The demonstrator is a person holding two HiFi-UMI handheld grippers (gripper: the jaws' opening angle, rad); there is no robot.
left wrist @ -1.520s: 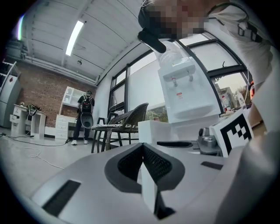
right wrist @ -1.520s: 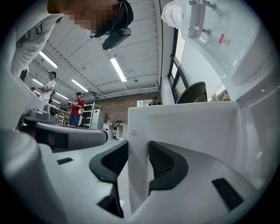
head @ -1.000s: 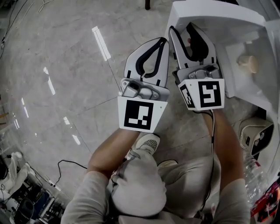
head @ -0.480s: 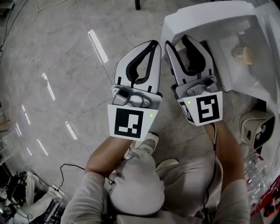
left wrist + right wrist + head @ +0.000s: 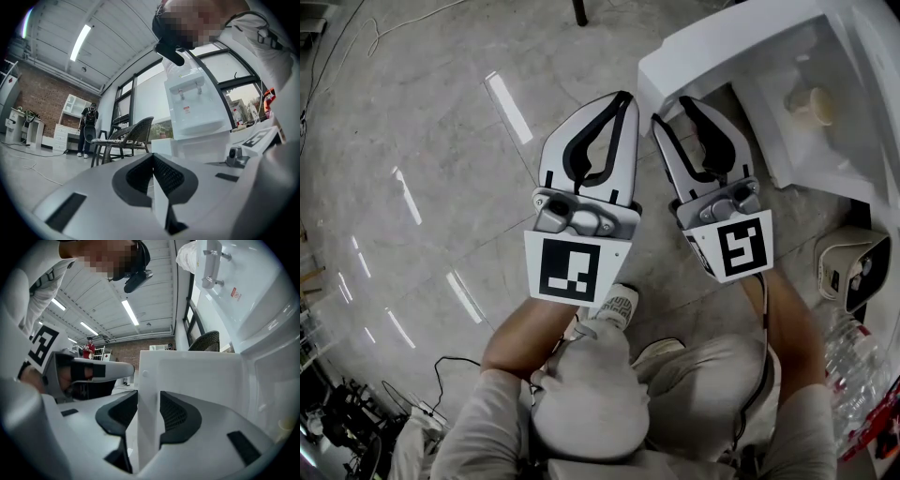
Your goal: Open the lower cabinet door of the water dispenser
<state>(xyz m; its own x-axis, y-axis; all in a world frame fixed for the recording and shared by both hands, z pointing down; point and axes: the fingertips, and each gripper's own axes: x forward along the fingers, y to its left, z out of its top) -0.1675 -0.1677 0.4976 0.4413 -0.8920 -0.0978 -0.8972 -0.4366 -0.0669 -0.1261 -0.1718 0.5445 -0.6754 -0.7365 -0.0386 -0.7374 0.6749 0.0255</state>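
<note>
Two claws work side by side above the floor (image 5: 441,122), and the door (image 5: 727,42) is coming open! The right claw (image 5: 680,111) is clamped on the door's free edge, with the white panel filling the narrow gap between its pads. Compared with a second ago, the door stands wider from the dispenser (image 5: 192,98) and slants further across the top of the head view. More of the cabinet (image 5: 787,159) interior shows too, with a pale cup (image 5: 811,105) sitting inside. Both claws have drawn back toward the person. The left claw (image 5: 622,97) rides just beside the right one, near the door's corner, its jaws pressed together on nothing.
</note>
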